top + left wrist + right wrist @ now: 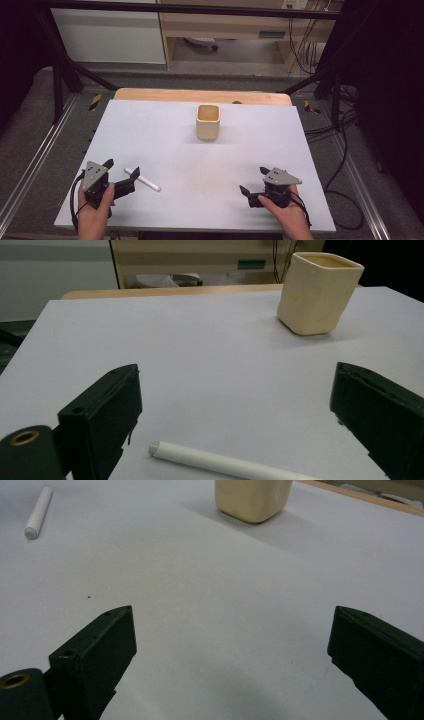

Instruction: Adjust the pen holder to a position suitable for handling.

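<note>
**Both tongs spread wide, white marker lying just ahead of the left pair**

My left tongs [121,171] sit at about 8 o'clock on the white table [165,130], jaws wide apart and holding nothing. My right tongs [255,181] rest at about 4 o'clock, also wide and empty.

Just past the left jaws lies a white marker [142,179], flat on the table. In the left gripper view it [220,462] lies low between the jaws, touching neither. In the high view its long axis runs from roughly 10 o'clock to 4 o'clock. A rounded end points toward 10 o'clock; I cannot tell which end is the cap.

Farther out, near 12 o'clock, stands a cream square cup [208,121], upright and well apart from the marker.

I judge the main risk to be rolling: the marker is round, so one jaw nudging it first could send it away. Closing along its length instead of across could make it slip out.
</note>
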A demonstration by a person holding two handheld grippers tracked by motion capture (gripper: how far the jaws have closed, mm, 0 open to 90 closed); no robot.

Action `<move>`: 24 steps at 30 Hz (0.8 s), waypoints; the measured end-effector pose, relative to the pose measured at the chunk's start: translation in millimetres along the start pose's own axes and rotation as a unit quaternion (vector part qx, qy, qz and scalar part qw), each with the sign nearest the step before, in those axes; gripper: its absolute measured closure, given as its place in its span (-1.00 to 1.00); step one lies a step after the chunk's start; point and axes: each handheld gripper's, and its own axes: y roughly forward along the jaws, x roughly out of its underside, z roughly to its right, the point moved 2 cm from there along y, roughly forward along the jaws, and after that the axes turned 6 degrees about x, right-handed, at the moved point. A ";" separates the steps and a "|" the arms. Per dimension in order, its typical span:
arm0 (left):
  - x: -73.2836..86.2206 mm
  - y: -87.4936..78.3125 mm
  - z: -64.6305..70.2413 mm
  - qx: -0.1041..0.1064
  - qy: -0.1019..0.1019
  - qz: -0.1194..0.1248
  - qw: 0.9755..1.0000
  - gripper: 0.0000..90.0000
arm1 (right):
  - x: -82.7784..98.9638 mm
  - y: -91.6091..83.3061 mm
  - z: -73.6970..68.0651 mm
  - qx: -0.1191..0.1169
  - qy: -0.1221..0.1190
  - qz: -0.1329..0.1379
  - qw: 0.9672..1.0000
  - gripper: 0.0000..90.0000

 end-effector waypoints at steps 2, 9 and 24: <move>-0.2 -0.5 0.4 -0.001 0.000 0.002 1.000 -0.85 | 0.1 -0.3 -1.0 -0.001 0.000 -0.001 1.000 -0.87; 0.5 0.1 1.6 -0.003 0.002 0.000 1.000 -0.85 | -0.9 3.9 -10.7 -0.027 0.005 -0.013 1.000 -0.87; 1.5 -1.2 -0.8 -0.012 -0.004 0.005 1.000 -0.85 | -35.9 43.1 -63.6 -0.097 -0.042 -0.066 0.992 -0.88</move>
